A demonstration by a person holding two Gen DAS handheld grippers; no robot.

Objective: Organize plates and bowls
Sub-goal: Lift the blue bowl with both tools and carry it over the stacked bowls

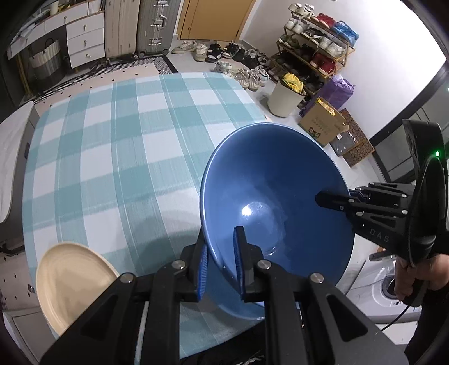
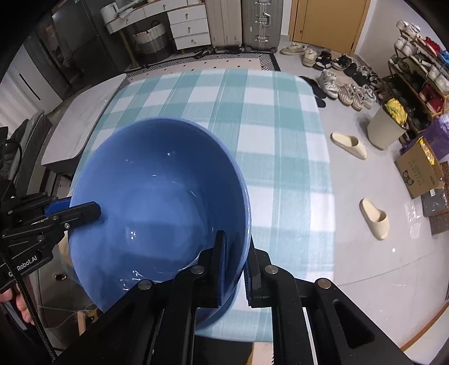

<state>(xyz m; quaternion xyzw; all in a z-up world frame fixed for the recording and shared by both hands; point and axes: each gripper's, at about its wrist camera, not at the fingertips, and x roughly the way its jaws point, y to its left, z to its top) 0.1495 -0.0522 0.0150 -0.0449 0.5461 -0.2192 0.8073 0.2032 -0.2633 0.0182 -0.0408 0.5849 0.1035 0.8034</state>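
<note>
A large blue bowl [image 1: 269, 202] hangs over the near right part of the teal checked table [image 1: 126, 146], held by both grippers at opposite sides of its rim. My left gripper [image 1: 221, 241] is shut on the near rim, one blue pad inside the bowl and one outside. My right gripper [image 1: 336, 196] is shut on the rim across from it. In the right wrist view the same bowl [image 2: 157, 202] fills the left half; the right gripper [image 2: 235, 244] pinches its right rim and the left gripper [image 2: 75, 209] its left. A cream plate [image 1: 73, 283] lies at the table's near left corner.
A grey bench [image 2: 81, 126] stands along the table's left side. On the floor to the right are two cream slippers [image 2: 349, 146], a bin [image 2: 383, 130], a cardboard box [image 2: 421, 168] and a shoe rack [image 1: 314, 53]. Suitcases [image 1: 157, 25] and drawers stand at the back.
</note>
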